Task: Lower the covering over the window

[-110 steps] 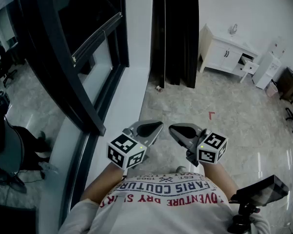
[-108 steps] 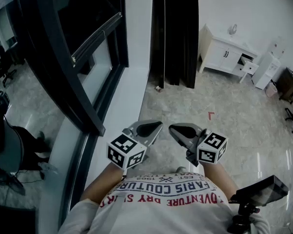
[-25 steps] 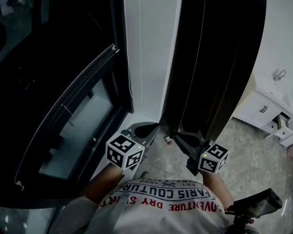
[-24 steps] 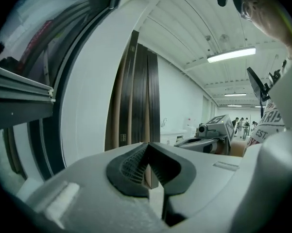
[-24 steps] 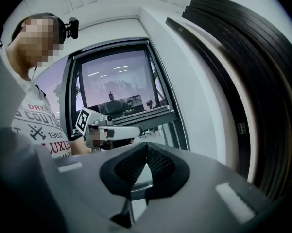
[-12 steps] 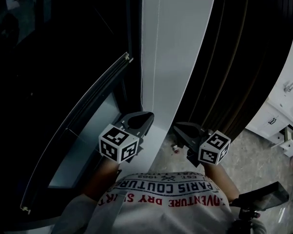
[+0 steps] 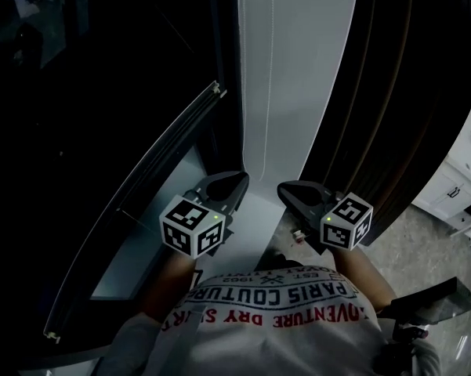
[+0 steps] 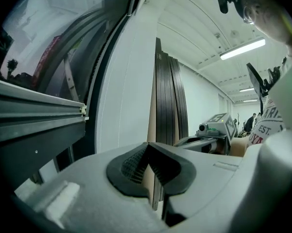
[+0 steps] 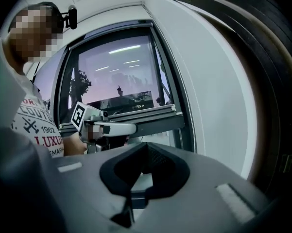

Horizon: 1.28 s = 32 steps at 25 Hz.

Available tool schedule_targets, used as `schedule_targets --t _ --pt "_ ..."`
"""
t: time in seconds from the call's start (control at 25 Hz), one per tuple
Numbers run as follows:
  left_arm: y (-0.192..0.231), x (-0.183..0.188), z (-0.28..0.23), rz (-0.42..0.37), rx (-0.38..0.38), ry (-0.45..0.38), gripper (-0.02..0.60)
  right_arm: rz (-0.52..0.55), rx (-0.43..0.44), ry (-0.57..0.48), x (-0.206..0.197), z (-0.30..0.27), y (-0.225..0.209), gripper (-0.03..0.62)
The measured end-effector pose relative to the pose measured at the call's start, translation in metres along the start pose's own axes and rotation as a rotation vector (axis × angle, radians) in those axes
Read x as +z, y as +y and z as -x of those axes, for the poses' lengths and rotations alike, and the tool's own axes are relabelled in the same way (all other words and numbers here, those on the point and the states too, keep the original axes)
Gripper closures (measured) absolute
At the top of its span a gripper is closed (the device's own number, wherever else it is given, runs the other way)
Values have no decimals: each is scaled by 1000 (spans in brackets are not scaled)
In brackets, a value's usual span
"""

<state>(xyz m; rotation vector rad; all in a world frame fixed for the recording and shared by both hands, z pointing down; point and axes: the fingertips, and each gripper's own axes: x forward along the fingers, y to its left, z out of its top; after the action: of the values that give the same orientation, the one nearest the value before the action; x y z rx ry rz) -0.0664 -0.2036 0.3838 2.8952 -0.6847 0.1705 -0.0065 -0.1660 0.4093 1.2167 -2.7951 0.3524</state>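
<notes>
Approach stage, I'd say: nothing is grabbed yet. The left hand-held gripper [image 7: 237, 182] and the right hand-held gripper [image 7: 288, 188] are both squeezed fully closed with nothing between the jaws. They're held side by side close to the person's belly, pointing at the white pillar [image 7: 321, 69] between the window [image 7: 102, 116] and the dark curtain [image 7: 407, 92].

No blind shows over the glass in any view, so the covering is presumably rolled up above, out of frame. What does show is a thin cord [image 7: 271, 69] hanging down the pillar, and my guess is that's its pull.

Next move as I see it: open one gripper, reach to the cord, pinch it and draw down. It's skinny and looks to hang close to the wall, so the jaws need to line up on either side of it.

Room-wise, the tilted-in window sash [image 7: 164, 155] juts out on the left, near the left gripper. The curtain crowds the right, and the sill [image 7: 255, 218] is just below the tips. Straight ahead is the free lane.
</notes>
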Motion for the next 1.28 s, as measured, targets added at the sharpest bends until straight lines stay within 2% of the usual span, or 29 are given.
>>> schedule_targets --t 0.44,0.76,0.96,1.12,1.28 --pt "52 4 -41 47 71 3 580 18 38 14 18 -56 -66 592" --pt "76 8 -49 44 147 1 580 45 83 67 18 -101 -90 592" --pt "95 12 -51 36 197 -7 580 70 60 68 27 -124 -110 592" --pt "104 14 -52 29 216 -6 580 94 43 40 41 -144 -122 570" --pt "116 11 -55 24 228 12 580 114 17 24 48 -170 -136 504"
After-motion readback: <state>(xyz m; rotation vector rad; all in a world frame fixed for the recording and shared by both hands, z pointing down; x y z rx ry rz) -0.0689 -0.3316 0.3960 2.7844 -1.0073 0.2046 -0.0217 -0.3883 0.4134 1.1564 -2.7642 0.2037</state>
